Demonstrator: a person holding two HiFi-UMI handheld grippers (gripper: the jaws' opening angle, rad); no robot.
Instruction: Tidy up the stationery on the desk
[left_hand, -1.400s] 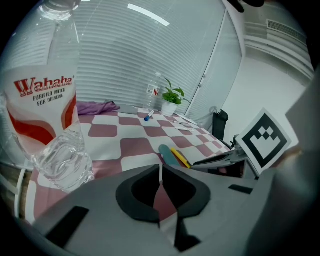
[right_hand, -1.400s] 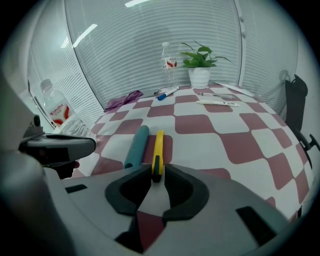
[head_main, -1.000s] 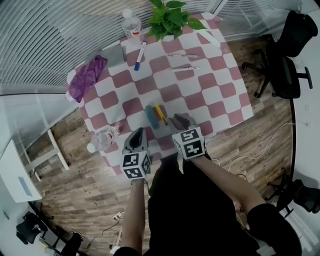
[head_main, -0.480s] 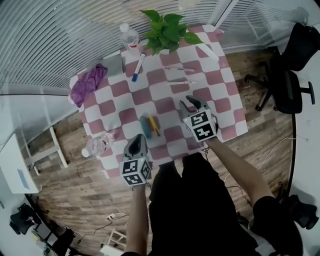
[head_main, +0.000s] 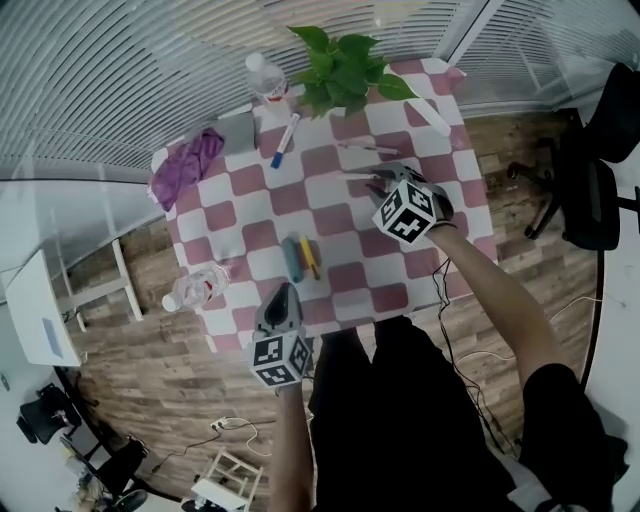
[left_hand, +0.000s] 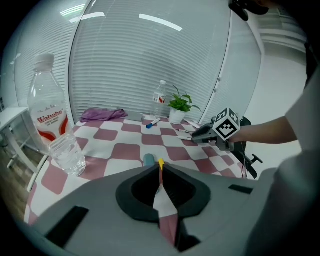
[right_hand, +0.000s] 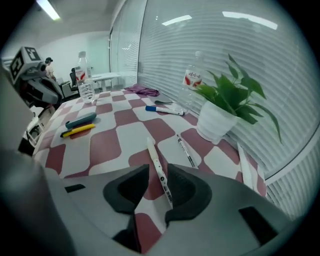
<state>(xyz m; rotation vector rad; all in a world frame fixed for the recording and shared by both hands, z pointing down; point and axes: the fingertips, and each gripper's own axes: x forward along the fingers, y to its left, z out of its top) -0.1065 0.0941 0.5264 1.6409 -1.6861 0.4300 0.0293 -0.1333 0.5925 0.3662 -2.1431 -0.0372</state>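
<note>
Opening right hand-held gripper around pen

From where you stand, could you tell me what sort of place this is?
Probably an office: a swivel chair, long blinds along the walls, and a table strewn with pens.

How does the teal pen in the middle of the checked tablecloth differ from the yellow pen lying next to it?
Colour: the teal pen is blue-green, while the yellow pen is bright yellow with a dark end. Thickness: the teal pen is the stouter of the two and the yellow pen is slimmer. Both lie flat, side by side and roughly parallel, on the checked tablecloth.
</note>
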